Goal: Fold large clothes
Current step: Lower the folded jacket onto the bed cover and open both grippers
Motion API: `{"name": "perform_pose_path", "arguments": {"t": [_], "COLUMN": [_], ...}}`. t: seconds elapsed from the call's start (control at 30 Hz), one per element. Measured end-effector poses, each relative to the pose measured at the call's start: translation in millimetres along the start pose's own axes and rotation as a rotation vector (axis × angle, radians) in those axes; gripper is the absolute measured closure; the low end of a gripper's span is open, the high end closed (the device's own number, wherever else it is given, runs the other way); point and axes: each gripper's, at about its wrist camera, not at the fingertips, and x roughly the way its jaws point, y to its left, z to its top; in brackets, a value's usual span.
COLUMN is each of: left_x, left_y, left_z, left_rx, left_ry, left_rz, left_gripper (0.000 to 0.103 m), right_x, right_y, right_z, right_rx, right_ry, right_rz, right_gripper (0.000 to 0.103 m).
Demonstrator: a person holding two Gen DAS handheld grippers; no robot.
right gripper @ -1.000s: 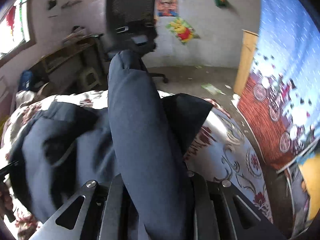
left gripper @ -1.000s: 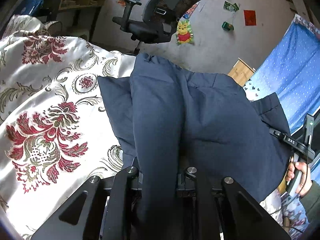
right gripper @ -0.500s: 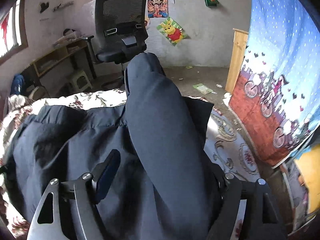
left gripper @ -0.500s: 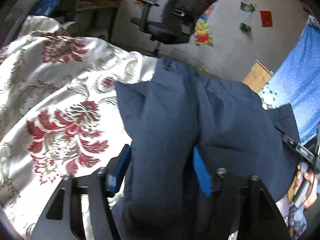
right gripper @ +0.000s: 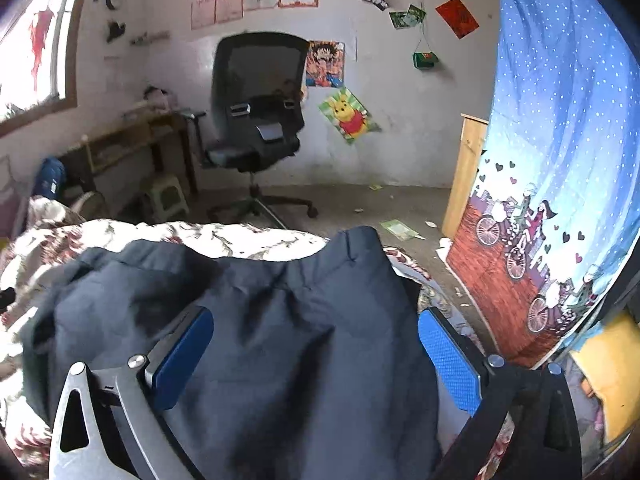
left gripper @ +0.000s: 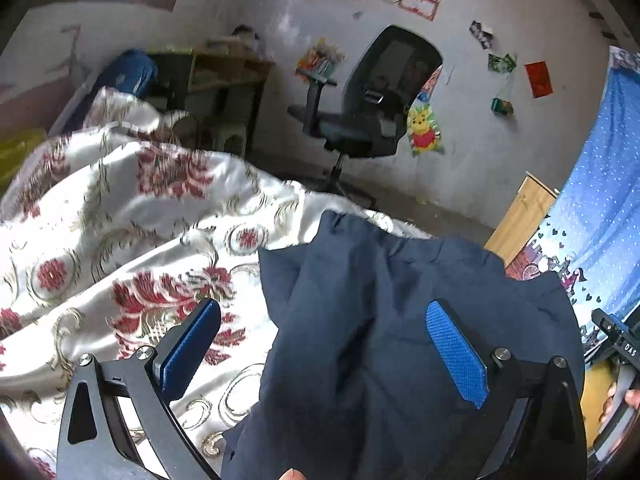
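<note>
A large navy garment [left gripper: 360, 368] lies bunched in folds on the bed's white and red floral cover [left gripper: 120, 240]. My left gripper [left gripper: 322, 312] hovers over its left edge with the jaws opening wide. Its blue pads [left gripper: 456, 356] stand apart from the cloth, which sits low between them. My right gripper [right gripper: 314, 320] hangs over the same garment [right gripper: 280, 380] near the bed's right side. Its jaws are opening too, and its pads [right gripper: 448, 364] do not touch the fabric. A person's hand [left gripper: 624, 400] holds that gripper's handle at the left wrist view's right edge.
A black office chair [right gripper: 256, 120] stands on the floor beyond the bed, with a wooden desk [right gripper: 132, 136] and a small stool [right gripper: 168, 196] to its left. A blue printed curtain [right gripper: 560, 160] and a wooden post [right gripper: 464, 176] close off the right side.
Both grippers were shut on raised folds of the garment and have let go, opening wide. They have lifted and tipped up, and the folds have dropped onto the bed.
</note>
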Motion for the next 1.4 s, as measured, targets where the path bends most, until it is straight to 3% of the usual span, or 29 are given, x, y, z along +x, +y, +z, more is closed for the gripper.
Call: {"name": "perform_pose_path", "arguments": {"t": [0.37, 0.73, 1.4], "left_x": [-48.6, -95.4, -187.7], "left_y": [-42.1, -59.0, -75.3], "left_z": [-6.2, -21.2, -60.8], "left_rx": [0.139, 0.212, 0.232], "left_ry": [-0.097, -0.16, -0.232], "left_rz": [0.016, -0.019, -0.025], "left_gripper": [0.002, 0.002, 0.002], "right_x": [-53.3, -117.5, -202.8], "right_y": [6.7, 5.4, 20.5], "right_z": [-1.4, -15.5, -43.9], "right_rx": [0.065, 0.069, 0.026], "right_ry": [-0.094, -0.174, -0.221], "right_rz": [0.048, 0.06, 0.105], "right_gripper": [0.0, 0.0, 0.0]}}
